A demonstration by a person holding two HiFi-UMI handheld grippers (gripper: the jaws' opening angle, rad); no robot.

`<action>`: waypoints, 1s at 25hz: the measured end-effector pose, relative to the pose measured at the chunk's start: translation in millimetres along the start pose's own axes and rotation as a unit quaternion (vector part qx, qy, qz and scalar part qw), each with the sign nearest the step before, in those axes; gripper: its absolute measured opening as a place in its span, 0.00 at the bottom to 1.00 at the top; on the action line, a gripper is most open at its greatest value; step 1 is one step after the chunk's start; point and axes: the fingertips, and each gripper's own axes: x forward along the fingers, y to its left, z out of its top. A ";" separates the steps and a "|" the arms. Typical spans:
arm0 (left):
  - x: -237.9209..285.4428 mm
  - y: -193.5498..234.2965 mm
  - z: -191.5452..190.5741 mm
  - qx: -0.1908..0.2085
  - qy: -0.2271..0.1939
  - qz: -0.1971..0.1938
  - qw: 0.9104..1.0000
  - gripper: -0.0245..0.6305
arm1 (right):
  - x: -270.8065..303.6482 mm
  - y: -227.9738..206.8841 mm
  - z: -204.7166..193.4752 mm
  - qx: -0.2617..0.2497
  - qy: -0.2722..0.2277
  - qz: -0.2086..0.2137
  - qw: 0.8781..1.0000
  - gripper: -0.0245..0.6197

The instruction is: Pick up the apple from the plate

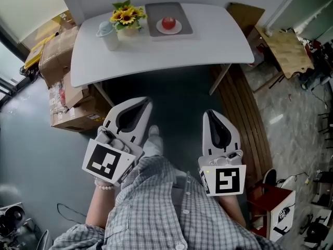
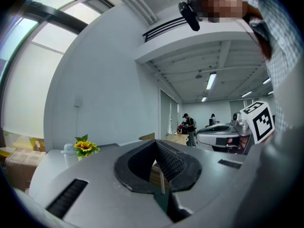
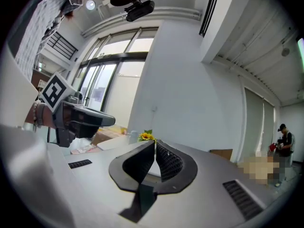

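A red apple (image 1: 168,22) rests on a small white plate (image 1: 178,28) set on a grey tray (image 1: 152,20) at the far side of the white table (image 1: 197,46). Both grippers are held low, close to the person's body and well short of the table. My left gripper (image 1: 139,104) is shut with nothing in it, its tips meeting (image 2: 155,141). My right gripper (image 1: 212,114) is shut and empty too, jaws closed to a point (image 3: 154,143). Neither gripper view shows the apple.
A vase of sunflowers (image 1: 125,17) and a pale cup (image 1: 106,34) stand left of the tray. Cardboard boxes (image 1: 65,95) pile up left of the table. A wooden board (image 1: 285,48) lies at the right. People stand in the far room (image 2: 189,127).
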 end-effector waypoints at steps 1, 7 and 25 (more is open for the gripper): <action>9.6 4.7 0.8 0.000 0.001 -0.005 1.000 0.05 | 7.4 -3.9 0.8 -0.007 0.002 -0.001 1.000 0.08; 69.0 38.3 8.0 -0.001 0.000 -0.034 0.999 0.05 | 62.3 -33.2 2.3 -0.009 0.007 -0.020 1.000 0.08; 205.7 174.9 -5.5 -0.019 0.039 -0.061 0.997 0.05 | 244.6 -98.3 -17.2 0.005 0.040 -0.056 0.998 0.08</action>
